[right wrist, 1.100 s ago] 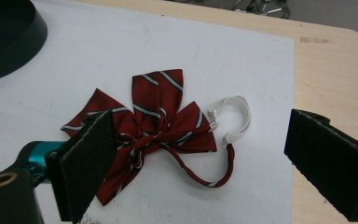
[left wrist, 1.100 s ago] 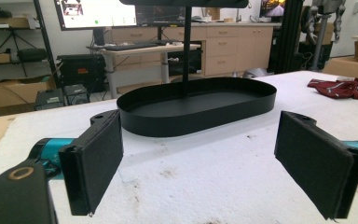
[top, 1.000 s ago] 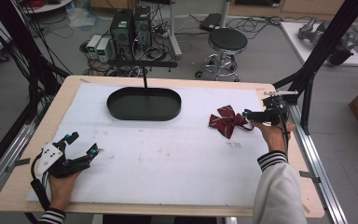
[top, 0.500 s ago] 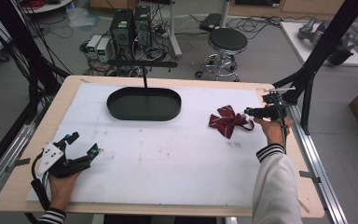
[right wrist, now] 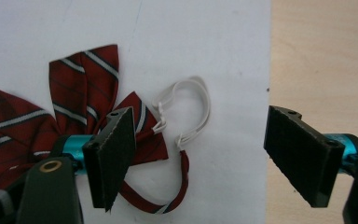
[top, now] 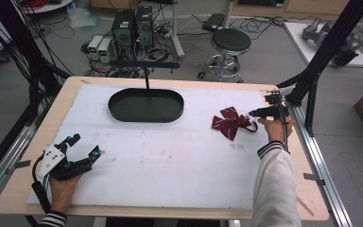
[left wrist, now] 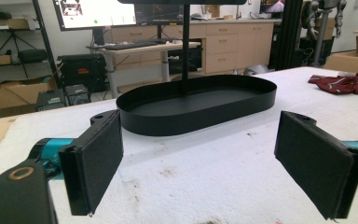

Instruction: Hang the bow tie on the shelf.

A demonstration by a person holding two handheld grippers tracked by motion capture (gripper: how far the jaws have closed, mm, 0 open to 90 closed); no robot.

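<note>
At the right side of the high view, the right gripper [top: 266,108] has crept a shade further out and up over the last second, now hanging just past the dark red striped fabric bow tie [top: 230,123], which lies flat on the white padded table cover [top: 170,161] and hasn't budged. That reads to me as lining up for a grab, not a grab yet: its jaws stand wide apart, holding nothing. Lower left of the same view, the left gripper [top: 78,153] sits exactly where it was, jaws also spread and empty. Now the extras: the right gripper view looks straight down and picks out the white elastic loop [right wrist: 189,112] clipped to the bow tie's [right wrist: 74,102] striped neck strap [right wrist: 168,196], detail the high view blurs away. The left gripper view looks low across the cover at the black oval metal tray [left wrist: 200,105], showing its shallow wall and bare inside, with the bow tie [left wrist: 345,84] far off at the right edge.
</note>
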